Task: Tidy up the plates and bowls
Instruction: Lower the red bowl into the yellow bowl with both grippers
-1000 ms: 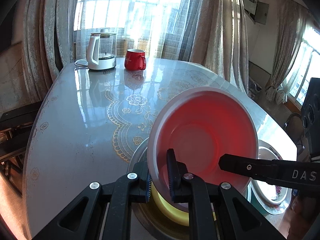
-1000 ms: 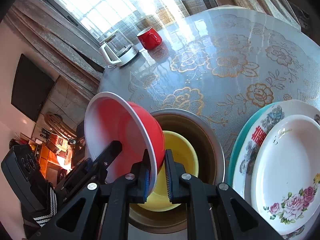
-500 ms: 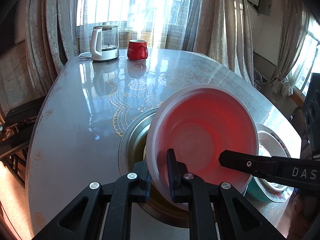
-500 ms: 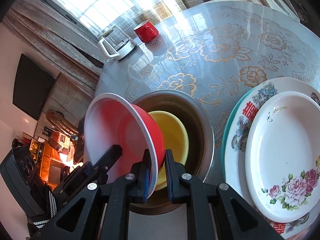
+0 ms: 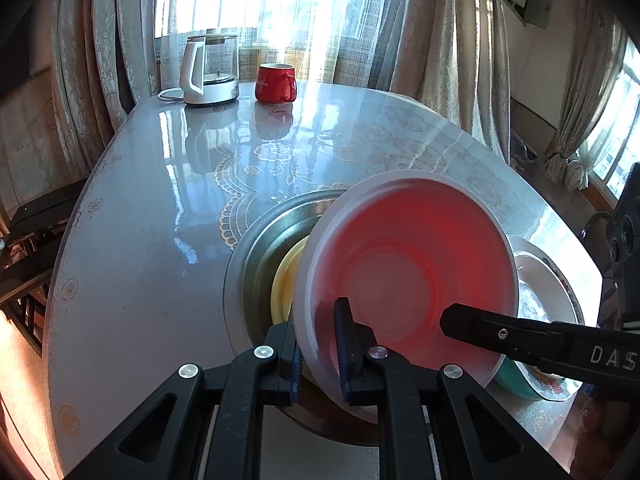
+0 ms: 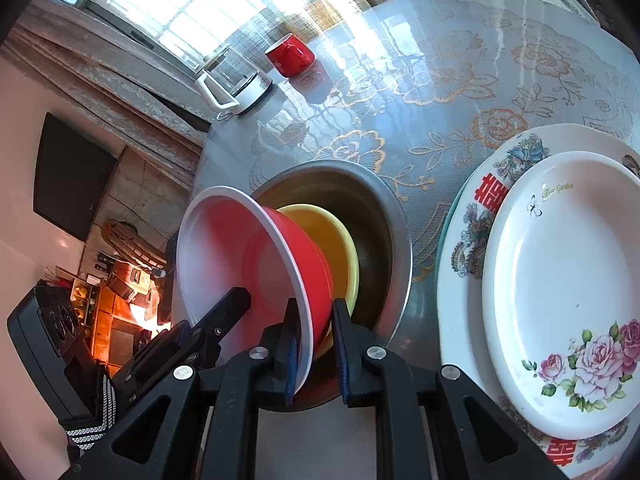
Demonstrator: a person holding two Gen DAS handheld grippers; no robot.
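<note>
Sunlit curtains hang behind a glossy round tabletop [image 5: 152, 208] with a gold floral pattern, where a glass kettle [image 5: 210, 70] and a red mug [image 5: 276, 83] stand together at the far edge. Both tools grip the red bowl [image 5: 404, 276] by its white rim, the left tool [image 5: 318, 344] and the right tool [image 6: 314, 344] each narrowed onto it with one finger inside and one outside, holding it tilted over a yellow bowl [image 6: 332, 240] nested in a metal basin [image 6: 384, 216]. Just beside the basin sits a stack of plates, a white rose plate [image 6: 560, 288] on a larger patterned plate [image 6: 472, 240].
</note>
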